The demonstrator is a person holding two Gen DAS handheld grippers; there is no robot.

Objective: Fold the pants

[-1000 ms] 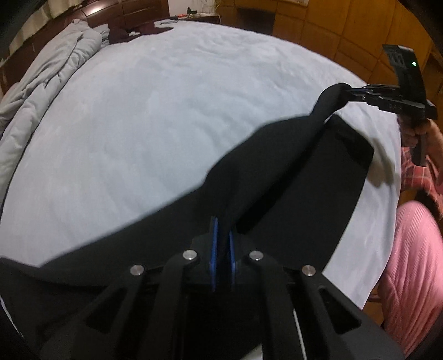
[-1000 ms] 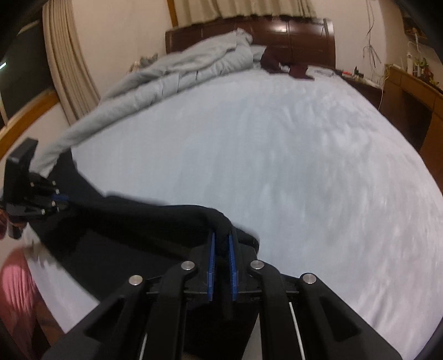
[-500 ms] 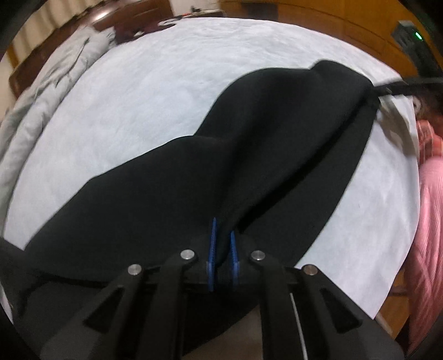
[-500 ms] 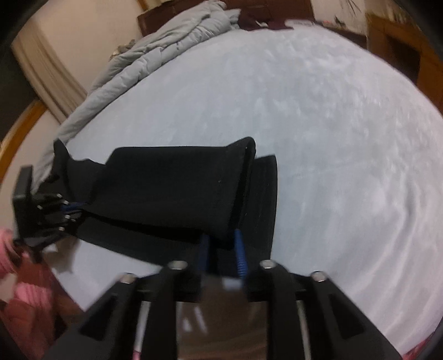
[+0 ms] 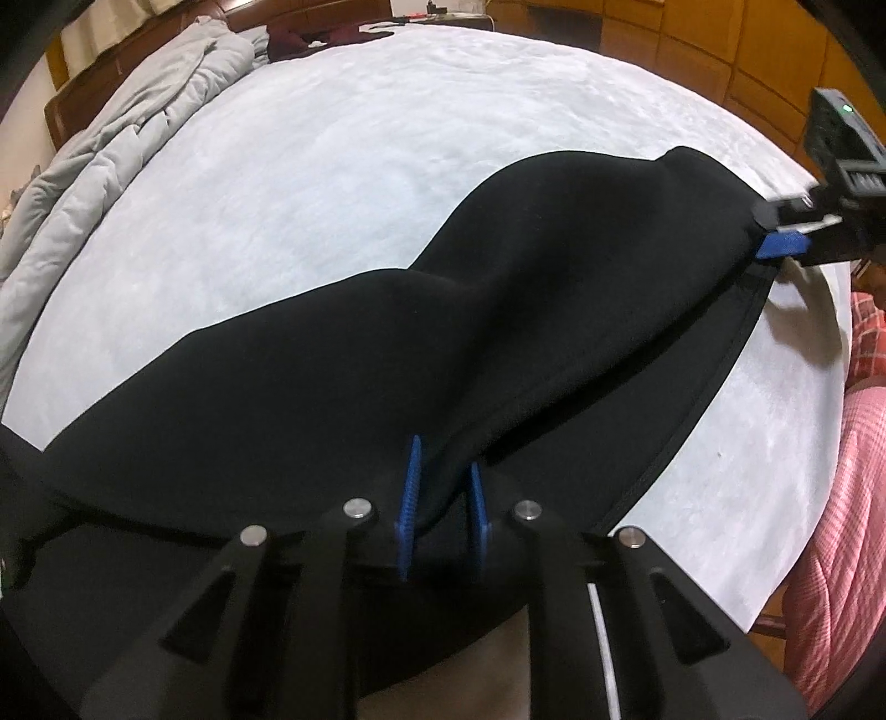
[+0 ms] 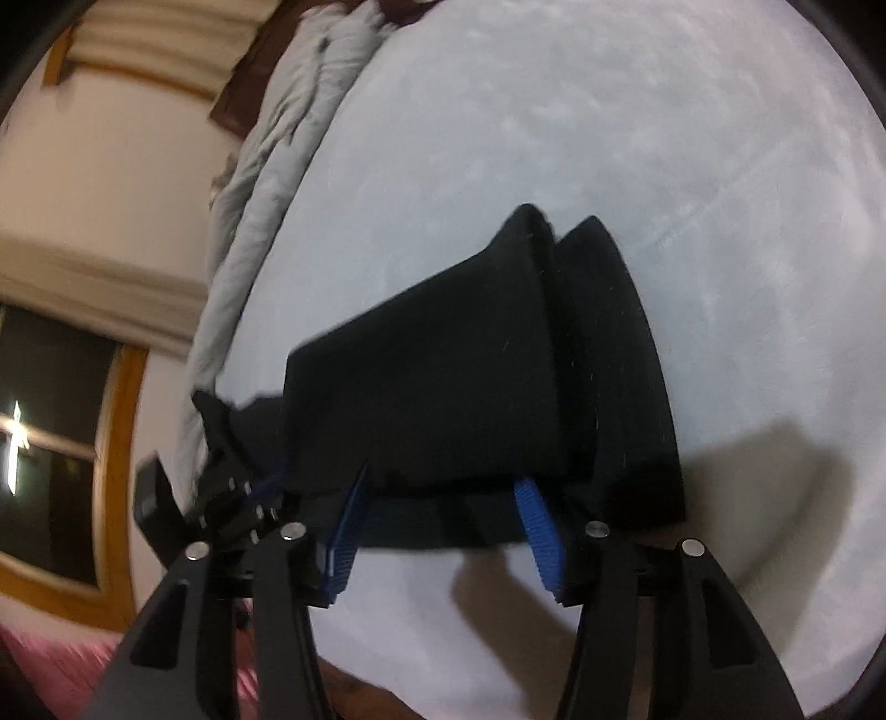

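Black pants [image 5: 443, 343] lie on the pale grey bed [image 5: 387, 138], one leg folded over the other. My left gripper [image 5: 443, 498] is shut on a bunched fold of the pants at their near end. In the right wrist view the pants [image 6: 470, 376] lie flat, the upper layer a little short of the lower layer's edge. My right gripper [image 6: 443, 531] is open, its blue pads wide apart just off the cloth's near edge. It also shows in the left wrist view [image 5: 797, 238] at the far end of the pants.
A crumpled grey duvet [image 5: 111, 138] lies along the left side of the bed, also seen in the right wrist view [image 6: 266, 166]. A person in pink checked clothes [image 5: 853, 526] stands at the bed's right edge. Wooden wardrobes [image 5: 720, 44] stand behind.
The lifted pant leg has been carried over and laid on the other leg. My right gripper has opened and let go of the cloth. My left gripper stays shut on it.
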